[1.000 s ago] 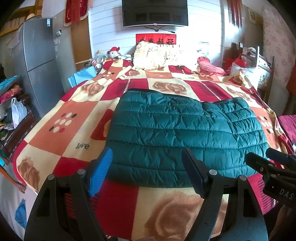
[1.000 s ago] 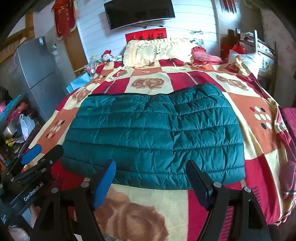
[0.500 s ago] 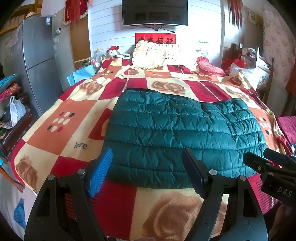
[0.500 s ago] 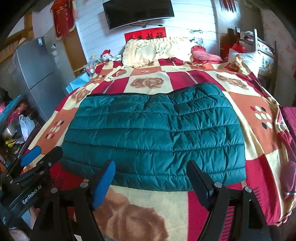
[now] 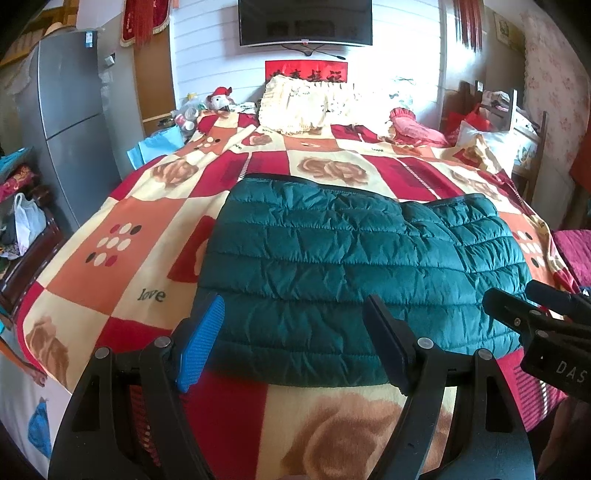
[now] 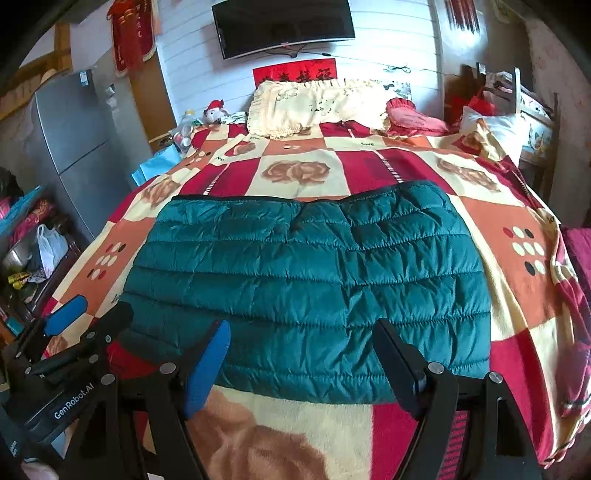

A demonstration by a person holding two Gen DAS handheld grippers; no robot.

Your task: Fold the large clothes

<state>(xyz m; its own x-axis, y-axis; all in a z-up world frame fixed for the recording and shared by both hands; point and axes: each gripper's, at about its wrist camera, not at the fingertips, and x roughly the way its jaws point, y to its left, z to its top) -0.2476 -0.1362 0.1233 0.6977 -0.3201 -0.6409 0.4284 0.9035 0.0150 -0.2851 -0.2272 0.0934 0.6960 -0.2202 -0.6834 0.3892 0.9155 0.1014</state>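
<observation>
A dark green quilted puffer jacket (image 5: 354, 266) (image 6: 306, 280) lies folded into a wide rectangle on the bed's patterned blanket (image 5: 122, 236) (image 6: 517, 266). My left gripper (image 5: 295, 328) hovers open just short of the jacket's near edge, toward its left half, with nothing between the fingers. Over the near edge's middle my right gripper (image 6: 303, 350) also stands open and empty. Each view catches the other gripper at its side: the right one (image 5: 532, 302) at the jacket's right corner, the left one (image 6: 92, 314) by its left corner.
Pillows (image 5: 306, 103) and a red cushion (image 5: 413, 129) lie at the bed's head under a wall TV (image 5: 304, 22). A grey fridge (image 5: 70, 122) stands left of the bed, with a cluttered shelf and a white bag (image 5: 27, 221) beside it. A chair (image 5: 517, 122) stands at right.
</observation>
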